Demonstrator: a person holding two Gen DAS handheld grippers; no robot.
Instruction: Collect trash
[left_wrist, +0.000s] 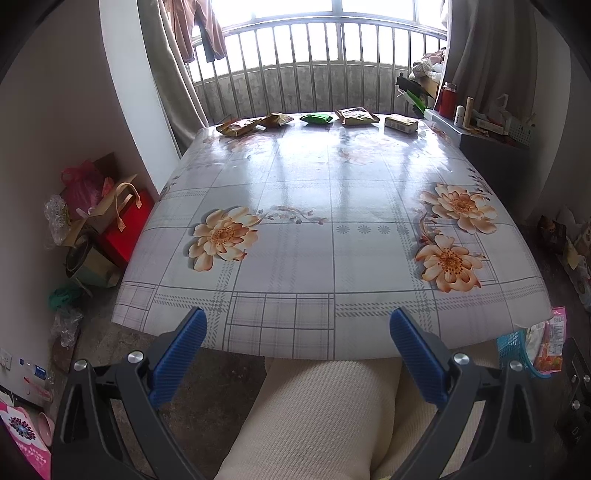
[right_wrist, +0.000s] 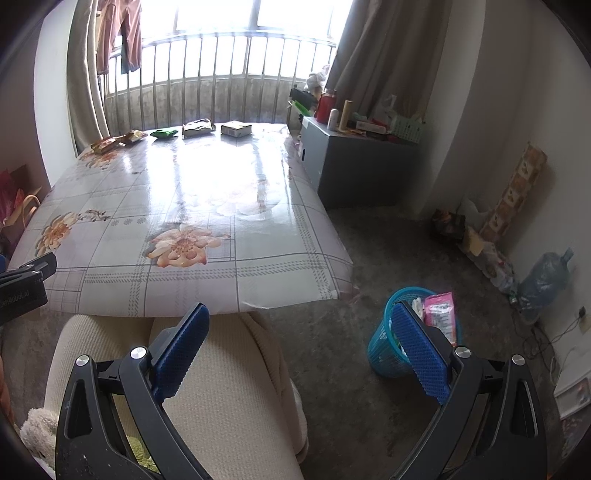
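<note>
L gripper (left_wrist: 297, 328) & R gripper (right_wrist: 299, 325): both wide, empty, at near table (left_wrist: 314, 258) edge. Five snack wrappers (left_wrist: 316, 118) in row, far edge. Blue wastebasket (right_wrist: 388, 354) on floor, right.

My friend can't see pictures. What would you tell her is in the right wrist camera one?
The open right gripper hangs over a person's lap, holding nothing. Ahead, five snack packets, one green packet among them, line the flowered table's far edge; a blue basket stands on the floor.
</note>
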